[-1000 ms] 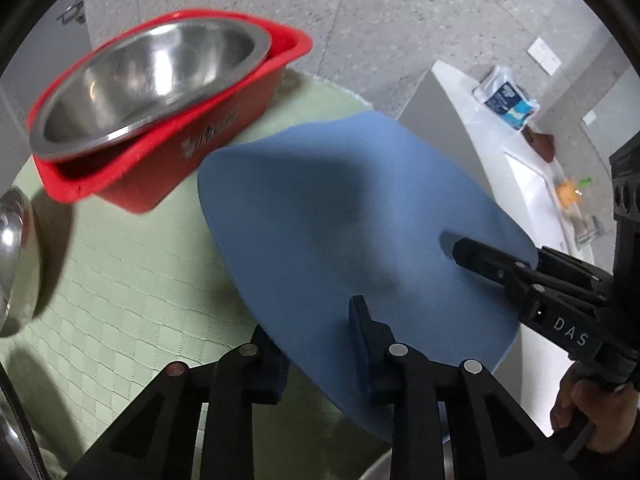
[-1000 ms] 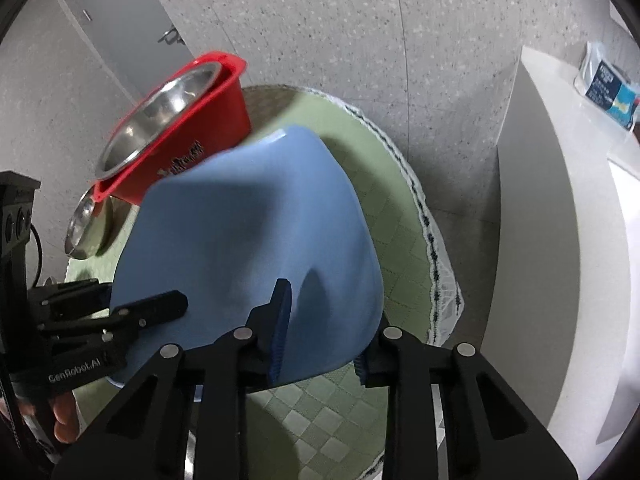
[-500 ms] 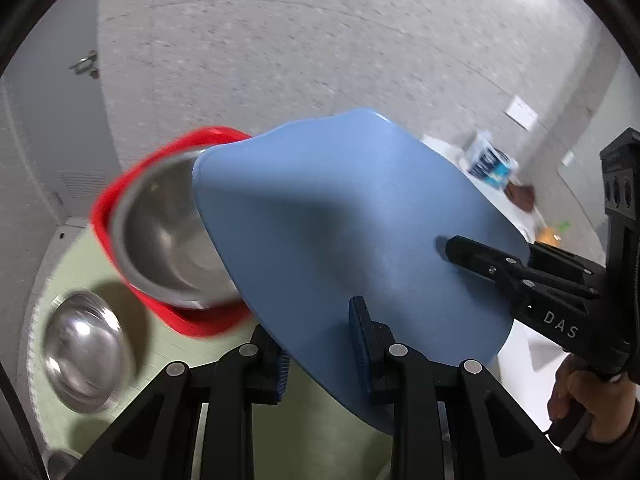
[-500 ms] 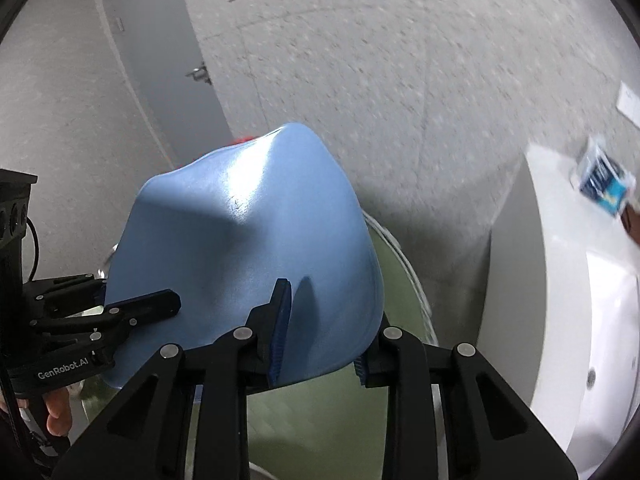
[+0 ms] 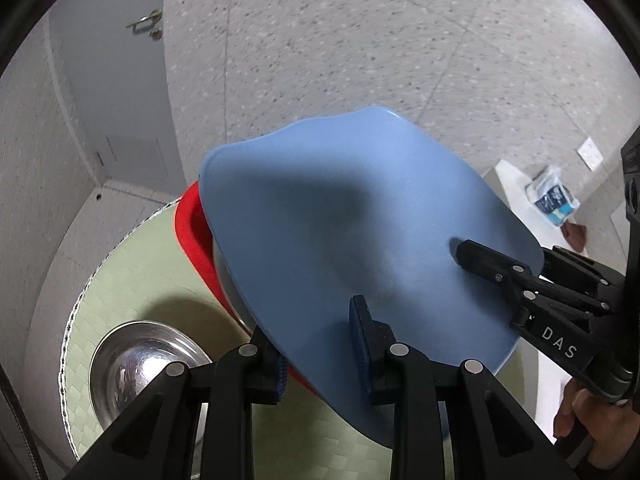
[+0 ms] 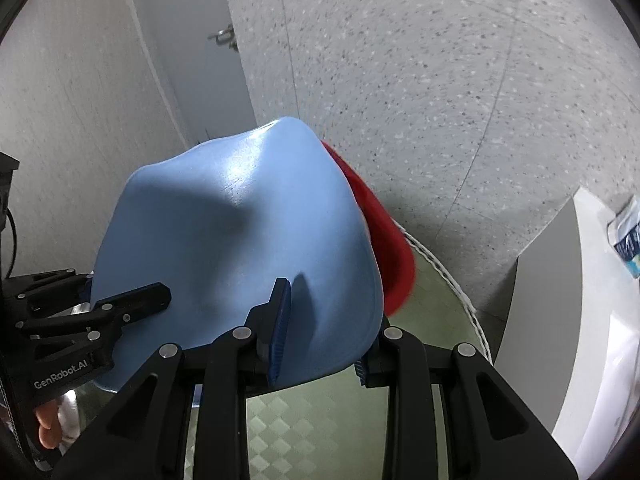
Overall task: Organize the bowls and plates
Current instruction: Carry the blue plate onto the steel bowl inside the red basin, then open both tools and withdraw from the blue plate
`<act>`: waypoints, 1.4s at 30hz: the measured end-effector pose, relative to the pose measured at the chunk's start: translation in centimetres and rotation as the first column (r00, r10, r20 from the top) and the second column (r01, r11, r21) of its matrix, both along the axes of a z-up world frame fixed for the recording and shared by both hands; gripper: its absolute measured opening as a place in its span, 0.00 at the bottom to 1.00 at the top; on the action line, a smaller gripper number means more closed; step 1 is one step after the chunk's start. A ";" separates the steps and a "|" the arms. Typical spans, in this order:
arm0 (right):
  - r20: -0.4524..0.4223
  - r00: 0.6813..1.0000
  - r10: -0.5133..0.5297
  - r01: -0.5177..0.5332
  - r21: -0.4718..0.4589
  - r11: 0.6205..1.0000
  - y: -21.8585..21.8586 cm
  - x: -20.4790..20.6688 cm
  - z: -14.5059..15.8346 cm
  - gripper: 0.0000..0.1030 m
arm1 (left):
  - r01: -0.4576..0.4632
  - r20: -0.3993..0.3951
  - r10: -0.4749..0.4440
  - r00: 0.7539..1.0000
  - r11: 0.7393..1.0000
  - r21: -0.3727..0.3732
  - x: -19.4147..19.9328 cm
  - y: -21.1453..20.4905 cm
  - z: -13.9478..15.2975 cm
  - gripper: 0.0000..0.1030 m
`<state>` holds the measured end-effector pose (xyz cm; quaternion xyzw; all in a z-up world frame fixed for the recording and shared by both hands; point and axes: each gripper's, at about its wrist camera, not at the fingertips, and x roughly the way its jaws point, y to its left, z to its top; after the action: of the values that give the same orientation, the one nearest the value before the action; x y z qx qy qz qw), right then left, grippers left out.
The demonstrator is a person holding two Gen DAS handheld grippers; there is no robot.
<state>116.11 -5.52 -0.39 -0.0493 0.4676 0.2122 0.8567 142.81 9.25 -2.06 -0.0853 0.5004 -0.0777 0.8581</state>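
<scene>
Left wrist view: The left gripper (image 5: 320,344) is clamped on the near edge of the blue plate (image 5: 360,232), one finger above the plate and one below. The plate fills the centre of the frame, tilted and lifted clear of the green table mat (image 5: 152,272). The right gripper (image 5: 500,268) enters from the right edge and pinches the plate's right rim. The red basin (image 5: 192,232) shows left of centre, mostly hidden behind the plate. A steel bowl (image 5: 140,360) sits on the mat at lower left. A white counter (image 5: 516,184) with a small packet (image 5: 554,196) lies at the right.

Right wrist view: The right gripper (image 6: 318,336) grips the plate (image 6: 248,232) at its near edge, its jaws closed on the rim. The left gripper (image 6: 132,300) holds the plate's left rim at lower left. The red basin (image 6: 384,240) appears right of centre, behind the plate.

Step in hand: carrying the plate, with both tools, over to the red basin. This is a judgement from the layout.

Next move: probably lower the plate toward the basin, keeping both grips level so the rim does not slip, then release. Whether the basin has room cannot be told; its interior is hidden.
</scene>
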 end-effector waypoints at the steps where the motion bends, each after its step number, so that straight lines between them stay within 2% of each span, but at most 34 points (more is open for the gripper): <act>1: -0.004 1.000 0.000 0.000 -0.005 1.000 0.2 0.4 -0.3 0.27 | -0.003 -0.005 0.003 1.000 1.000 -0.003 0.3 0.0 -0.3 0.23; 6: -0.013 1.000 0.000 -0.001 -0.022 1.000 0.8 1.2 -1.3 0.27 | -0.007 -0.035 0.006 0.999 1.000 -0.011 1.8 0.2 -1.9 0.24; 18: 0.011 1.000 -0.014 0.014 -0.054 0.998 0.9 1.1 -2.4 0.32 | -0.009 -0.025 0.010 1.000 1.000 0.013 2.6 -1.0 -3.8 0.25; 22: 0.014 1.000 -0.011 0.012 -0.064 0.998 0.8 1.0 -2.6 0.42 | -0.009 -0.028 0.010 1.000 1.000 0.021 2.2 -1.5 -4.0 0.28; 24: 0.013 1.000 -0.007 0.008 -0.061 0.998 0.7 0.8 -2.8 0.48 | -0.012 -0.023 0.012 1.000 1.000 0.008 2.1 -1.8 -3.8 0.38; 28: 0.019 1.000 0.000 0.001 -0.058 0.998 0.5 0.2 -2.9 0.55 | -0.022 -0.003 0.022 1.000 1.000 0.007 1.3 -2.0 -3.3 0.52; 30: 0.038 0.999 0.005 -0.003 -0.064 0.998 0.5 -0.3 -2.6 0.63 | -0.033 0.014 0.033 0.999 0.999 0.011 0.8 -2.2 -2.9 0.61; 33: 0.059 0.998 0.009 -0.005 -0.069 0.998 0.3 -0.8 -2.0 0.65 | -0.054 0.022 0.053 0.998 0.999 0.009 -0.1 -2.4 -2.4 0.69; 36: 0.072 0.997 0.008 -0.004 -0.064 0.998 -0.3 -1.4 -1.5 0.67 | -0.081 0.025 0.081 0.996 0.997 0.001 -1.5 -2.3 -1.9 0.71; 42: 0.130 0.991 0.020 -0.013 -0.052 0.999 -0.9 -3.7 0.4 0.70 | -0.111 0.108 0.110 0.988 0.994 0.007 -6.2 -2.1 1.1 0.78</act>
<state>112.38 -6.44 0.05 -0.0886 0.4152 0.2036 0.8822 136.60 7.14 -0.92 -0.1032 0.4484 -0.0315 0.8873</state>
